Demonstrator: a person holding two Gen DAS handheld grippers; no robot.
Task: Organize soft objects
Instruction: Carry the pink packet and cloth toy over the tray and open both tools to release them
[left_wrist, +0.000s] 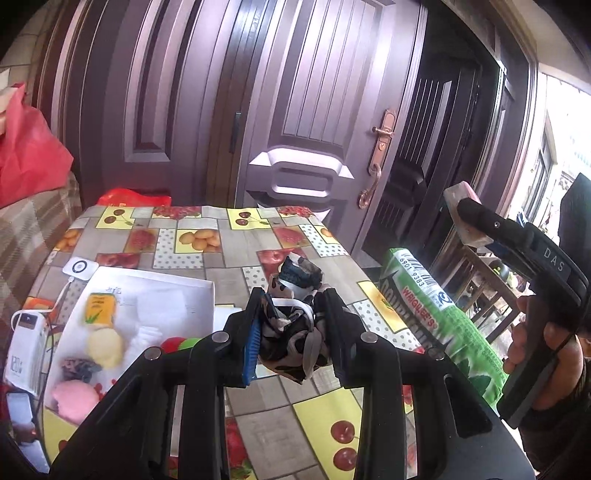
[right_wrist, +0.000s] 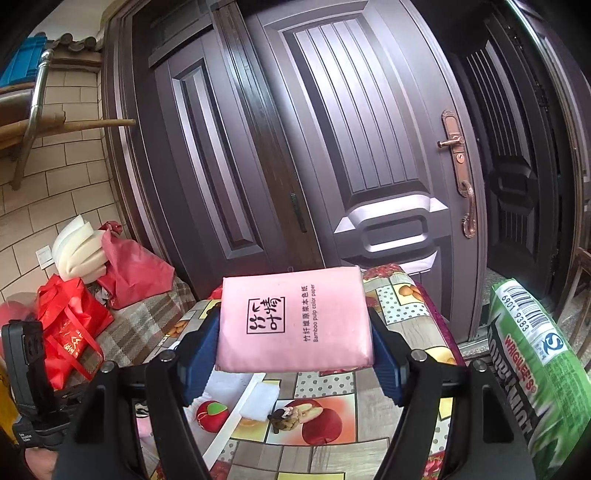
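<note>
Two grippers were in use: the left gripper (left_wrist: 291, 325) clamped one black-and-white patterned scrunchie (left_wrist: 295, 332), and the right gripper (right_wrist: 295, 350) clamped one pink pack of bamboo pulp tissues (right_wrist: 293, 321). One white tray (left_wrist: 177, 288) sat on the one fruit-print tablecloth (left_wrist: 295, 413), with four soft pieces showing in it: one yellow-orange block (left_wrist: 99, 308), one pale yellow ball (left_wrist: 105, 347), one dark scrunchie (left_wrist: 79, 367) and one pink piece (left_wrist: 75, 398). One red-and-green ball (right_wrist: 212, 413) lay by the tray. One green Wrigley's pillow (right_wrist: 535, 362), one white power bank (left_wrist: 27, 350) and three red bags (right_wrist: 70, 328) were counted.
</note>
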